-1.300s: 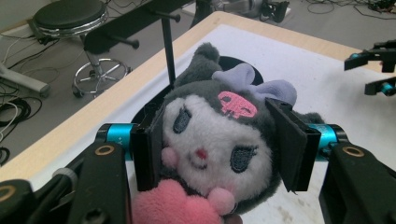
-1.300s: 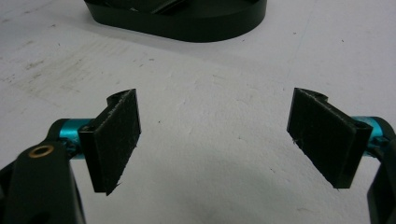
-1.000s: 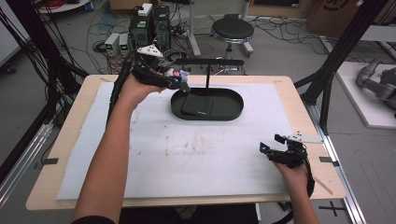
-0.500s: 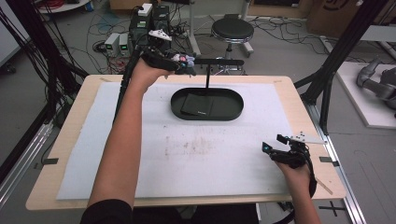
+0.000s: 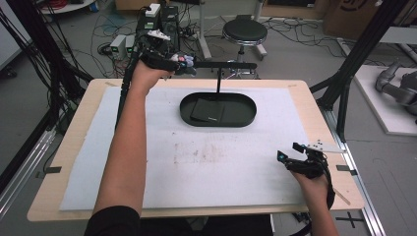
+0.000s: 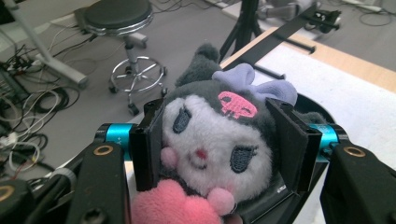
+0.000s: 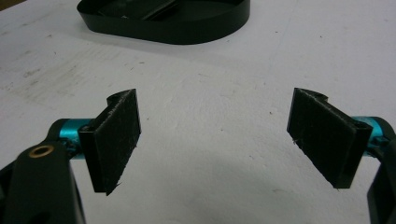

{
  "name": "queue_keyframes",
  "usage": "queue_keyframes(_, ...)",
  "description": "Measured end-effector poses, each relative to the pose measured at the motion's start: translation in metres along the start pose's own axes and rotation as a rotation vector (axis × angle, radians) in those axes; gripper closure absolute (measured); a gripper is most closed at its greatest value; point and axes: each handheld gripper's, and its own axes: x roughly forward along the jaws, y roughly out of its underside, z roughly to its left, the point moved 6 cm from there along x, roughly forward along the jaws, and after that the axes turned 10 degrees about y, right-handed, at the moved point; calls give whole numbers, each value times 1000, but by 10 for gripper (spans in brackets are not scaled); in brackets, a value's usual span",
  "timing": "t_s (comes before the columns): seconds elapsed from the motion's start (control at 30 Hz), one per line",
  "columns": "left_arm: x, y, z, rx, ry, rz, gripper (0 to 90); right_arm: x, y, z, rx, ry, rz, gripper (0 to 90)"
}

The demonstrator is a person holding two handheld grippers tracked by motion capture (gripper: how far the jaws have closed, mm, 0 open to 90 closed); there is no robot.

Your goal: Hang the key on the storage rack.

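Left gripper [image 5: 183, 64] is up above the bench's far edge, toward the far-left corner, jaws clamped on either side of a plush toy [image 6: 212, 140]: white face, grey hood, lilac bow, pink skull. The toy hangs at the left end of the black crossbar [image 5: 223, 65] on a stand rising from the black oval tray [image 5: 218, 120]. Right gripper [image 5: 290, 157] sits low near the bench's near-right corner, jaws spread wide with nothing between them, above the white mat [image 7: 210, 154].
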Motion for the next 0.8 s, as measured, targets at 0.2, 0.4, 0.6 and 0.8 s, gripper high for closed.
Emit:
queue_keyframes(0.2,-3,3,7,0,-38,5,415,0,-1,4,-11,-6,-2,177)
queue_keyframes(0.4,-1,6,13,-5,-61,16,413,0,-1,2,-2,-1,-2,177)
queue_keyframes(0.6,7,9,12,-14,-60,40,370,1,-1,3,-9,-4,-4,177)
queue_keyframes(0.8,6,16,13,-39,-77,77,299,0,-1,2,-3,-3,-3,177)
